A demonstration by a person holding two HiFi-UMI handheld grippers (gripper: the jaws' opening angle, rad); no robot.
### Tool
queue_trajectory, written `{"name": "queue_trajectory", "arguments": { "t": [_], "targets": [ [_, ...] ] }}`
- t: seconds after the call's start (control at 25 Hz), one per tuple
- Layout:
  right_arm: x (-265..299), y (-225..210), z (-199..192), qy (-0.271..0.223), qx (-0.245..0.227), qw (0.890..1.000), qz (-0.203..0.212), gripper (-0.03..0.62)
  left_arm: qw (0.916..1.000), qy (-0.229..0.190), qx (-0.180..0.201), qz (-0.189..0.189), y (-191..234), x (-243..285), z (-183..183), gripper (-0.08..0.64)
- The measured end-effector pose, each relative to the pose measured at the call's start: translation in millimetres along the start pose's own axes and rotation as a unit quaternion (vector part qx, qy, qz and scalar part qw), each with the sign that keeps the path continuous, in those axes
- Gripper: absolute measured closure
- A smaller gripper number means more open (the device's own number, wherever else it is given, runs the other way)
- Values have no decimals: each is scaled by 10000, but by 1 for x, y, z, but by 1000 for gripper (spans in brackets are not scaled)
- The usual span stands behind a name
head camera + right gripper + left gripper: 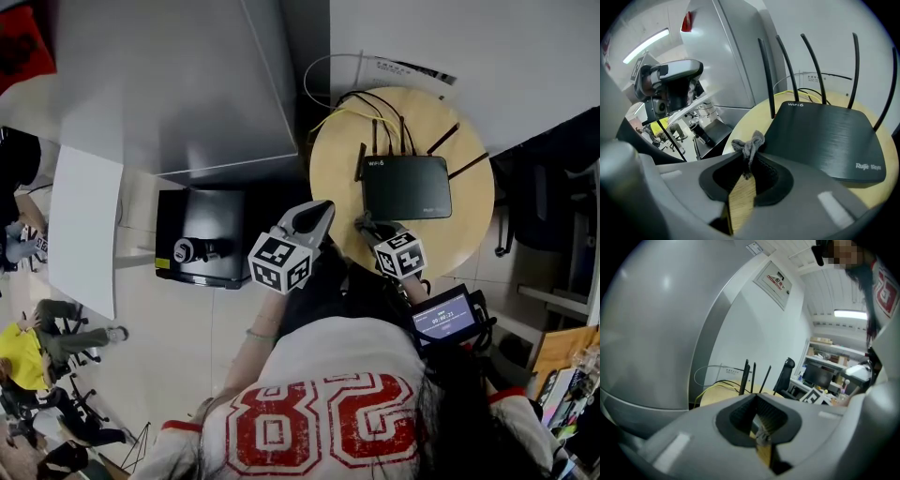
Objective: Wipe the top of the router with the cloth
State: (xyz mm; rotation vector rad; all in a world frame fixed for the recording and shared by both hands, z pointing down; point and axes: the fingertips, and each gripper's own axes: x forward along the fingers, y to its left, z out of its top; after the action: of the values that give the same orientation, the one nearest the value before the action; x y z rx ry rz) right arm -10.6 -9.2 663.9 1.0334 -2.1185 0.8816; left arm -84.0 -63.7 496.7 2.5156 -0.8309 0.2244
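The black router (406, 187) (825, 140) with several upright antennas lies on the round wooden table (473, 230) (740, 131). My right gripper (365, 226) (747, 157) is shut on a small grey cloth (360, 222) (749, 144). It hovers over the table's near left part, just short of the router's front left corner, and the cloth is apart from the router's top. My left gripper (319, 212) (755, 399) is shut and holds nothing, at the table's left edge. Its view shows the antennas (746, 376) beyond its tips.
Yellow and black cables (349, 105) run off the table behind the router. A black box (201, 235) sits on the floor to the left, under a grey cabinet (178, 84). A dark office chair (544, 202) stands to the right. People sit at the far left (37, 347).
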Motion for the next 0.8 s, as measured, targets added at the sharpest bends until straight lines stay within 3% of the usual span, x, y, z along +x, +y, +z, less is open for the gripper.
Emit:
{"name": "queue_trajectory", "arguments": {
  "t": [0.32, 0.8],
  "targets": [
    [-10, -3, -6, -163, 219, 9995, -163, 534, 10000, 28, 52, -80, -5, -3, -3, 558],
    [-59, -16, -24, -730, 841, 9910, -738, 534, 9978, 223, 101, -614, -40, 7, -23, 558]
  ]
}}
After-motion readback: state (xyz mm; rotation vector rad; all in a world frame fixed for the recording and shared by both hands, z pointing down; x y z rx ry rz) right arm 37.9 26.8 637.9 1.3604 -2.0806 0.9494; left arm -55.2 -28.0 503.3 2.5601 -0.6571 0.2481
